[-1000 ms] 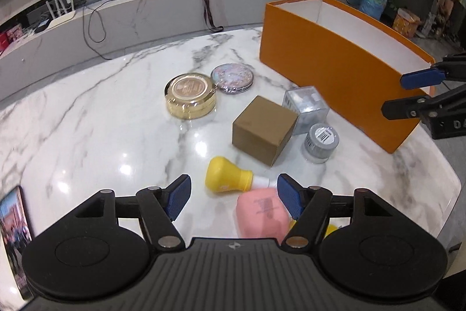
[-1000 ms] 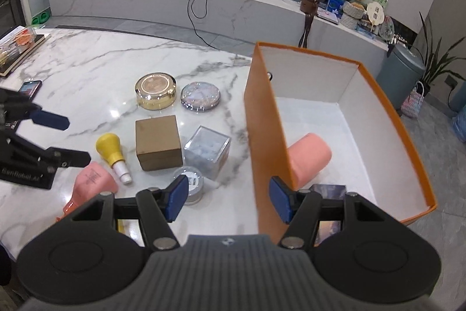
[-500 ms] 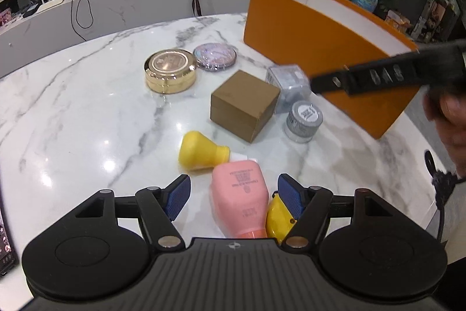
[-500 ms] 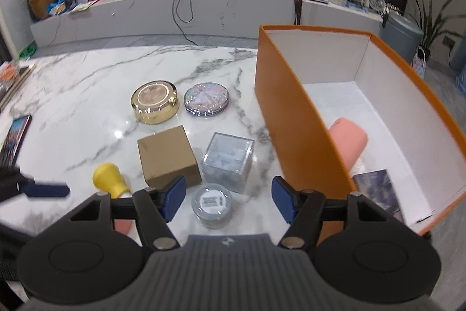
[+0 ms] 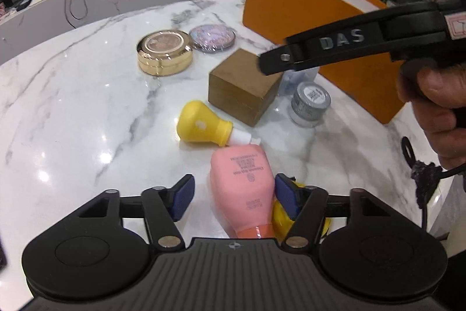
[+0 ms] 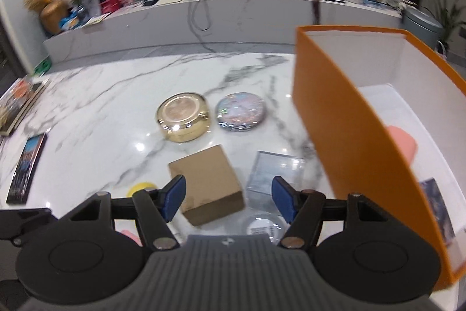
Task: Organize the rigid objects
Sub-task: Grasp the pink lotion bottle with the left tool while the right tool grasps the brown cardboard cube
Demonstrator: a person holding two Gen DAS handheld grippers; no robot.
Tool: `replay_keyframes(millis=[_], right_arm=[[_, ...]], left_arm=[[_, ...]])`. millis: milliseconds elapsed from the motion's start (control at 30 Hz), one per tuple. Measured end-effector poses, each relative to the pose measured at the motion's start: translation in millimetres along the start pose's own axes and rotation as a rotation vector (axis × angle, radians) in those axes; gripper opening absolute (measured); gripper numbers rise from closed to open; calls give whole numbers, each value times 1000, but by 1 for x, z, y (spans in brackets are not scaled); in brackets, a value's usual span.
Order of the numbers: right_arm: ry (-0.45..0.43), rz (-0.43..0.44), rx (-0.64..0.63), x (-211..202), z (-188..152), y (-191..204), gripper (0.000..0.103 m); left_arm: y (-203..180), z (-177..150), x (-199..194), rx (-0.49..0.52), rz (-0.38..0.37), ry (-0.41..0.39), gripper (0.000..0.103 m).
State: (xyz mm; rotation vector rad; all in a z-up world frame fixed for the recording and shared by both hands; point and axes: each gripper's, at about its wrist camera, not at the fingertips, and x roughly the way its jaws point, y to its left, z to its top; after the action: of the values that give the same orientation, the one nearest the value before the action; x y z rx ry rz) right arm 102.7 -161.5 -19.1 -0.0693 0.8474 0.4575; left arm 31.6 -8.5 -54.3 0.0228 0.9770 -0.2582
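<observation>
The left tongs [image 5: 231, 196] sit low over the marble tabletop [image 5: 72, 118] with a pink bottle [image 5: 247, 182] lying between their blue pads; the jaws have just been closing, the right pad is against the bottle's side, and a gap shows at the left pad, so nothing is clamped. A yellow bottle [image 5: 204, 126] lies just beyond it, its white tip touching the pink one. The right tongs [image 6: 228, 197] hang half open and empty above a brown box [image 6: 206, 184] and a clear box [image 6: 273, 177]. A gold tin [image 6: 182, 120] and a glittery round case [image 6: 240, 112] sit farther back, beside the open orange box [image 6: 335, 118]
</observation>
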Motion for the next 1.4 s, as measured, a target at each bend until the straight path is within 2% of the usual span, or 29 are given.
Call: replay_keyframes(millis=[67,167,333,500,900,1067,1167,1400], right_arm=[[11,7,-21,6,1,4,65],[20,11,-42,13,2,9,65],[14,1,-73,20,6,15,65],[19,13,-90,27,7,18,65],[12,3,-261,43,7,37,67],[79,40,-346,60,3,41,66],[113,41,-356,71,-2,40,67],[109,40,-330,75,2,44,63]], left_arm=[[-2,0,2,15,12,9,64],[-2,-1,3,36,23,15,61],[5,-2,1,26,-6,21,52],[13,-1,-1,13,7,24,51],[38,1,-4,-35,44,16,52],[39,1,0,-31,42,32,51],[41,0,2,-36,38,39,51],[41,1,4,-35,35,31,51]])
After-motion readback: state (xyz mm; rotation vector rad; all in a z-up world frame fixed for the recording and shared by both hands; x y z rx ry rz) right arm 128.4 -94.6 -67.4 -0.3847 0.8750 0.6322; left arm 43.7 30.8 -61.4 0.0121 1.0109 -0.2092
